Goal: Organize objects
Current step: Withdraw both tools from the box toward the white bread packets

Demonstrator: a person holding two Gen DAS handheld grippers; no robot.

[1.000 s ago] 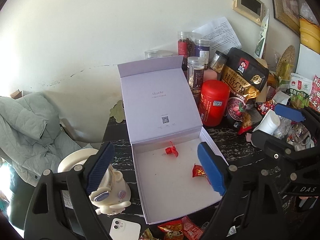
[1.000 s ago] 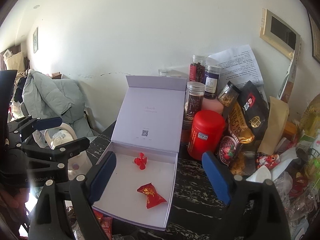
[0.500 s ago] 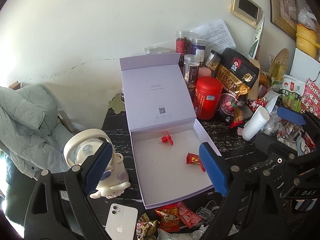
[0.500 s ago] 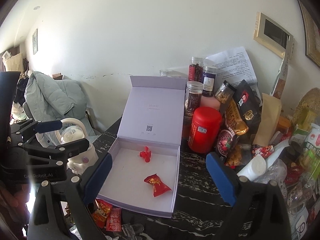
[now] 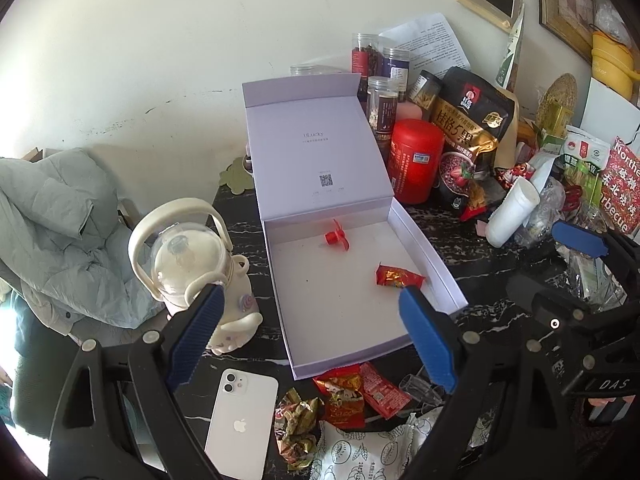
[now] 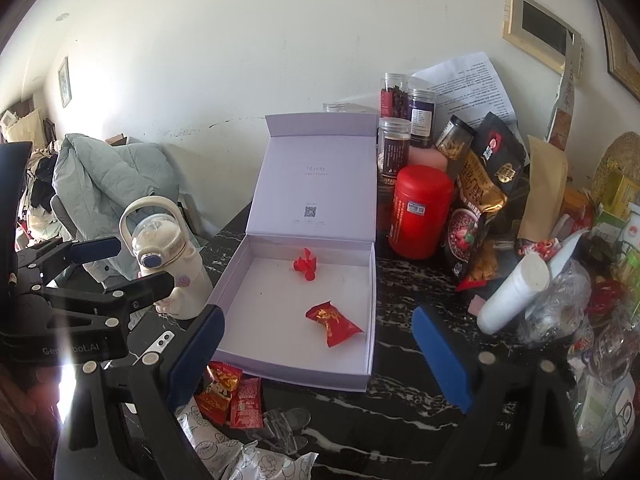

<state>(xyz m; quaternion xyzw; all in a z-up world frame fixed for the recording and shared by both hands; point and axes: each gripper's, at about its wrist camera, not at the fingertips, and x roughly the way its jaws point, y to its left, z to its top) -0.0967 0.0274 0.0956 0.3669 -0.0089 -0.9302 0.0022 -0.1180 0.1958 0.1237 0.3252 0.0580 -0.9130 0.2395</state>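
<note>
An open lavender box [image 5: 448, 276] [image 6: 370, 304] lies on the dark marble table, lid up against the wall. Inside it are a small red plastic piece [image 5: 335, 237] [image 6: 305, 265] and a red wrapped candy [image 5: 397, 276] [image 6: 333, 322]. More red candy packets [image 5: 356, 392] [image 6: 232, 394] lie in front of the box, beside a gold-and-red wrapper [image 5: 298, 420]. My left gripper [image 5: 312, 340] hovers open over the box's near edge, nothing between its blue pads. My right gripper [image 6: 316, 360] is open too, above the box's front edge. Each gripper shows in the other's view.
A cream bottle with a handle [image 5: 192, 264] [image 6: 166, 256] stands left of the box, a white phone [image 5: 240, 420] in front of it. A red canister [image 5: 416, 160], jars, snack bags and a white tube [image 5: 510, 216] crowd the right. Clear clips [image 6: 286, 424] and a printed white packet [image 5: 368, 452] lie near.
Both grippers have pulled back from the box and sunk a little. The phone, the candy packets and the wrappers in front of the box have come into view.
</note>
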